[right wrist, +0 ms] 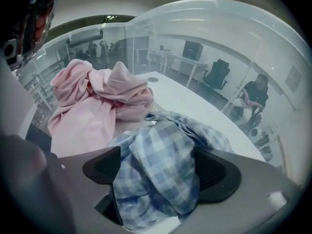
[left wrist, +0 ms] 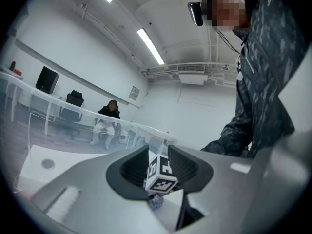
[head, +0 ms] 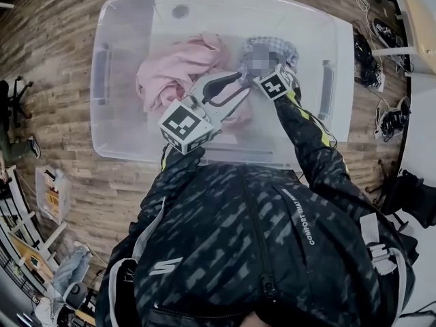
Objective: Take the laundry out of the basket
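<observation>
The checked shirt [right wrist: 165,145] lies bunched on the floor of the basket [head: 126,33], just beside the pink top [right wrist: 92,111]. My right gripper [right wrist: 158,169] points down over it. Its jaws are wide apart with the bunch filling the gap between them, not yet pinched. To do this well I'd sink until the pads straddle the thick fold rather than a loose edge. Then I'd close firmly and lift straight up, clear of the wall and the pink top. My left gripper [left wrist: 161,165] hangs level above the basket, jaws slightly apart, empty.
</observation>
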`<state>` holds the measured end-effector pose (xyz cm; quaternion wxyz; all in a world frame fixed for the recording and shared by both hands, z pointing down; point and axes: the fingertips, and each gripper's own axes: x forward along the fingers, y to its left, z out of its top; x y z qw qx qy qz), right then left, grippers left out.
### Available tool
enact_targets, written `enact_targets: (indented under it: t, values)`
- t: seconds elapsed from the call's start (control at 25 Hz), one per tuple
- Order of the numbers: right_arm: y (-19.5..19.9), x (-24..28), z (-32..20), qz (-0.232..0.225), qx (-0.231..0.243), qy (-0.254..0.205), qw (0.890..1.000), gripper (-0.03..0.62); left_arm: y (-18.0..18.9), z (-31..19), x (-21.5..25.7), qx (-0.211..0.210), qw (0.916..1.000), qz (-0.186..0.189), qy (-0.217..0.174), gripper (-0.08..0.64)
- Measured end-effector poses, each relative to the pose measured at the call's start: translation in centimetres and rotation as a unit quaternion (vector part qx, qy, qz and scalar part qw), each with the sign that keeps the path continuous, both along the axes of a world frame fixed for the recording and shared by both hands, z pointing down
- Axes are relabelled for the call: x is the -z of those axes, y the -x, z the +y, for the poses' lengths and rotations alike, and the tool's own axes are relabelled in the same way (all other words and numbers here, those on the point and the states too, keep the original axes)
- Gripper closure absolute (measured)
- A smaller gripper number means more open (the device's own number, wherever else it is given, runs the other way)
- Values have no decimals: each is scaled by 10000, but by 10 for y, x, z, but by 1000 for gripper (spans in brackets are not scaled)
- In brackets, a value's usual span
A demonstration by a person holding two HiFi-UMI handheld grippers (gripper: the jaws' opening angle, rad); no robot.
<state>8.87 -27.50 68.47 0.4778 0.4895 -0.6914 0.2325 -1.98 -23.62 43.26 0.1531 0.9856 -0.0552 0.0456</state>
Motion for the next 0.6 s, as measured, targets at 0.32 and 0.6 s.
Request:
enact_targets:
  t: [0.32,0.6]
  values:
    - [-7,-27,-4,455,246,220,9984,120,1,-2,-3,59,10000,-64,-2,442]
    - [-10,-37,-10,492,269,200,9982,118,2,-5,-5,116,9999,-108,10,440]
